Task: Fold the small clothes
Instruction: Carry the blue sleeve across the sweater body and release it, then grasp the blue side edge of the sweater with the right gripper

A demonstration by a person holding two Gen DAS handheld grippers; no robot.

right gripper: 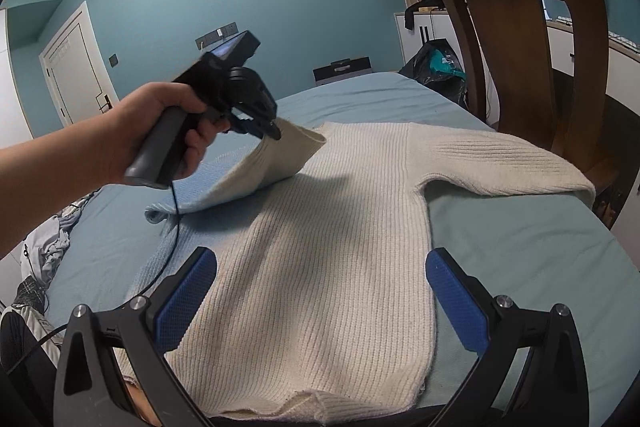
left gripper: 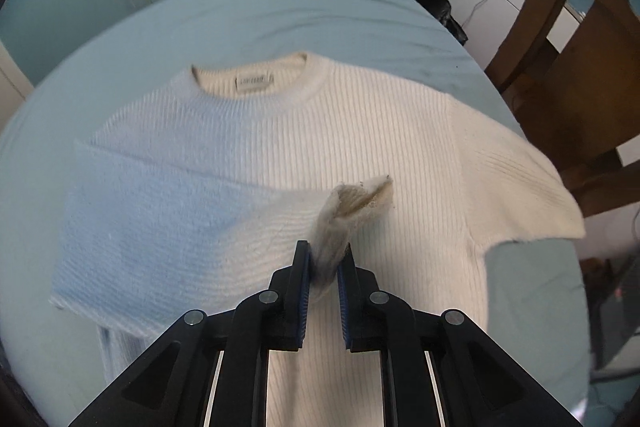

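Cream ribbed sweater [right gripper: 320,239] lies flat on the bed [right gripper: 532,255], front up. Left hand-held gripper [left gripper: 324,263] pinches the left sleeve cuff [left gripper: 352,203], lifted over the chest. I'd lay it straight across, no twist, before letting go. Right hand-held gripper [right gripper: 320,287] hovers wide apart above the hem, holding nothing.

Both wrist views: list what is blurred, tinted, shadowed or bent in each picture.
Left wrist view: the sweater is soft with blur on its left half and tinted blue there, while the left claw shut on the cuff stays sharp. Right wrist view: sharp overall; a shadow falls on the sweater under the raised sleeve, and the fisheye bends the chair and the walls.
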